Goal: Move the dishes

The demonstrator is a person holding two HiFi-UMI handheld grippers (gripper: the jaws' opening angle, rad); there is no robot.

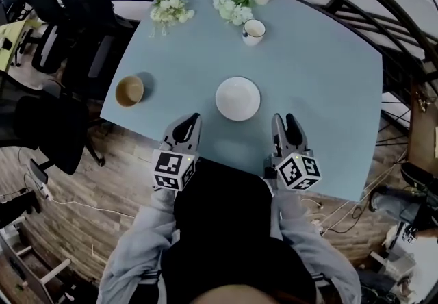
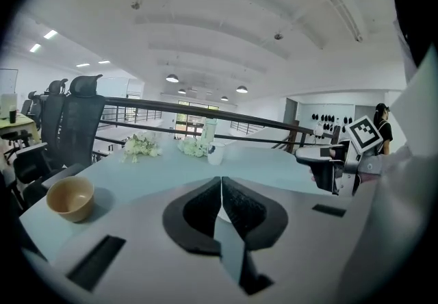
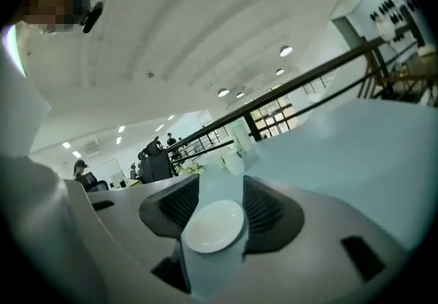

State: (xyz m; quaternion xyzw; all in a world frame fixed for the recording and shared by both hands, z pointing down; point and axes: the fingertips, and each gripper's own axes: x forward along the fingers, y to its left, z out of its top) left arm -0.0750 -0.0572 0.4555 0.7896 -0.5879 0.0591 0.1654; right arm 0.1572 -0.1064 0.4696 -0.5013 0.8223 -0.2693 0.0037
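The white plate (image 1: 238,98) is set flat on the blue table (image 1: 328,70), just ahead of the 2 grippers. The left gripper (image 1: 191,120) is held with its jaws pressed together, with nothing in them. The right gripper (image 1: 284,119) is held partly open and empty, with the plate seen past its jaws. A brown bowl (image 1: 129,90) is set off to the left

My left claw (image 1: 189,119) and right claw (image 1: 285,119) are grey shells with black ribbed pads (image 2: 198,210), each bearing a black-and-white marker cube (image 1: 173,170). I wear grey sleeves (image 1: 137,248) and a black top (image 1: 219,220).
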